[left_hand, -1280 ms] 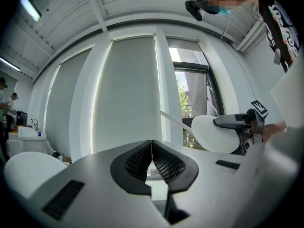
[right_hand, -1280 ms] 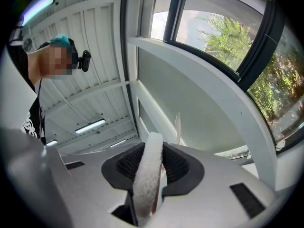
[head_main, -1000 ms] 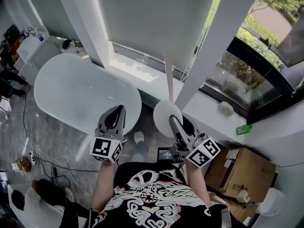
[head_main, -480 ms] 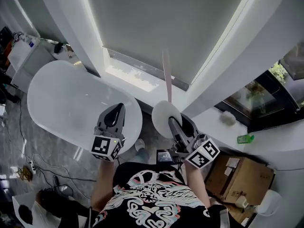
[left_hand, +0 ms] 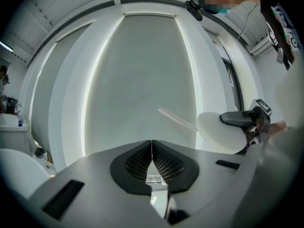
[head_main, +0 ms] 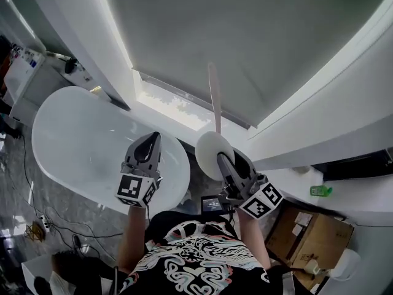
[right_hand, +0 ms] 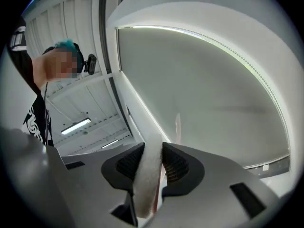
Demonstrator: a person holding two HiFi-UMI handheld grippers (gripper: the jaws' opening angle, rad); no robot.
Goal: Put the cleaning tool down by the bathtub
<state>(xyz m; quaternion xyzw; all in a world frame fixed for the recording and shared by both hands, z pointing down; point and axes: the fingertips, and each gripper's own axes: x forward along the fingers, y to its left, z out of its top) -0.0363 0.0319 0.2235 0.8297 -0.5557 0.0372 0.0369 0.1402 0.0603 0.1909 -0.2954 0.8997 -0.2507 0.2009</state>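
Clamped on the white round pad of the pale long-handled cleaning tool in the right gripper, aloft just right of the white oval bathtub. Pressed together, empty, in the left gripper, over its near rim.

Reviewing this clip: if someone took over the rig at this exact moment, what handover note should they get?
Left tool: jaws together, nothing in them; in the head view it shows over one end of the bathtub.
Right tool: shut on the round white pad of the long-handled scrubber; the handle points away from the person, toward the window blind.
Done: scrubber is gripped and held in the air beside the tub.
Left: lower it, set it down by the bathtub, then open the jaws.
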